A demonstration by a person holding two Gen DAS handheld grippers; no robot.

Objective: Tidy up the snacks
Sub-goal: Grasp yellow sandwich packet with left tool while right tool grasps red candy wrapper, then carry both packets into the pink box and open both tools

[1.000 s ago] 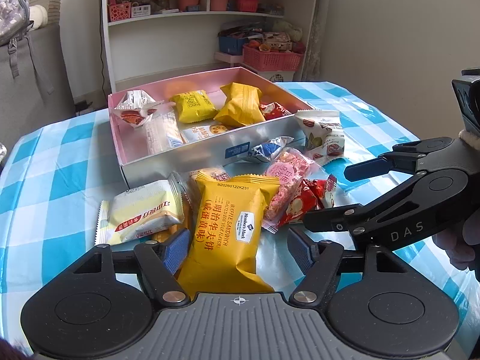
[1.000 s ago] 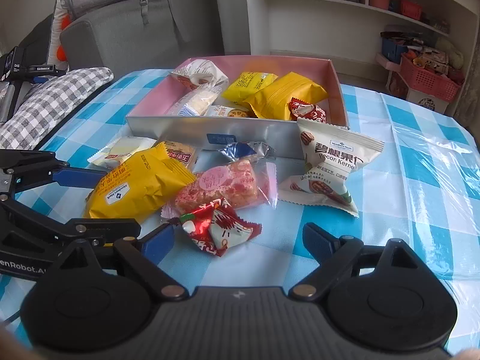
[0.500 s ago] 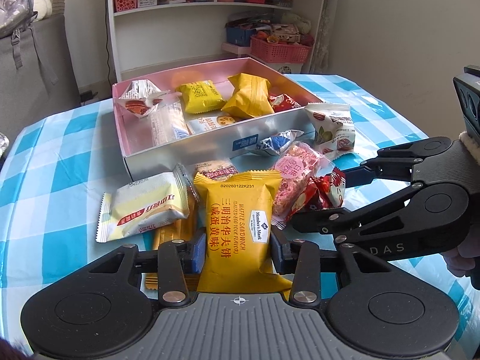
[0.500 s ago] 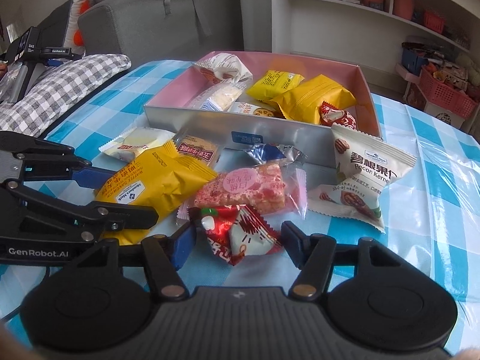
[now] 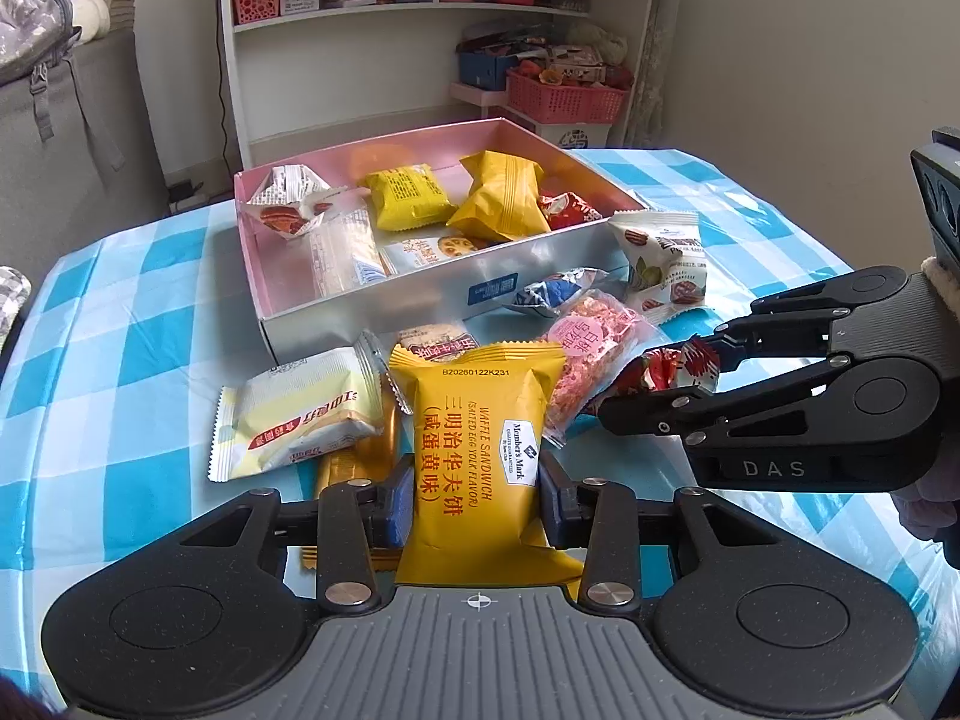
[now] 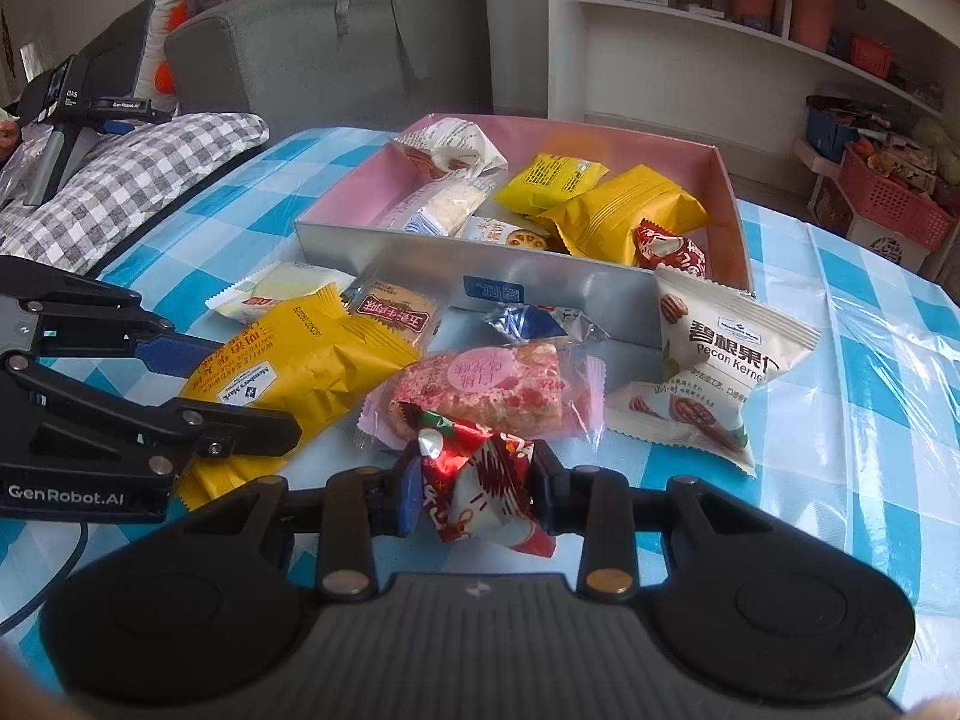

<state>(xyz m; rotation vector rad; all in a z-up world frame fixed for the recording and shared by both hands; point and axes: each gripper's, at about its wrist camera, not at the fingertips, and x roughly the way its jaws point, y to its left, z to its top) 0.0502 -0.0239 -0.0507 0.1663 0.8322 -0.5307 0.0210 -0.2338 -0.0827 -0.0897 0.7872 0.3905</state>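
Note:
My left gripper (image 5: 477, 507) is shut on a yellow waffle sandwich pack (image 5: 477, 432), which also shows in the right wrist view (image 6: 288, 369). My right gripper (image 6: 474, 489) is shut on a red foil candy (image 6: 480, 489), also seen in the left wrist view (image 5: 675, 363). A pink-lined open box (image 5: 528, 276) (image 6: 384, 249) behind them holds several snacks. Loose on the cloth lie a pink rice bar (image 6: 486, 384), a pecan kernel pack (image 6: 714, 372), a blue foil candy (image 6: 528, 321) and a pale cake pack (image 5: 300, 414).
The table wears a blue-and-white checked cloth (image 5: 120, 324). A white shelf unit (image 5: 432, 30) with red baskets stands behind it. A grey sofa with a checked cushion (image 6: 120, 192) is to the left in the right wrist view.
Both grippers have closed: the left onto the yellow waffle pack, the right onto the red foil candy. Both packs have been raised slightly.

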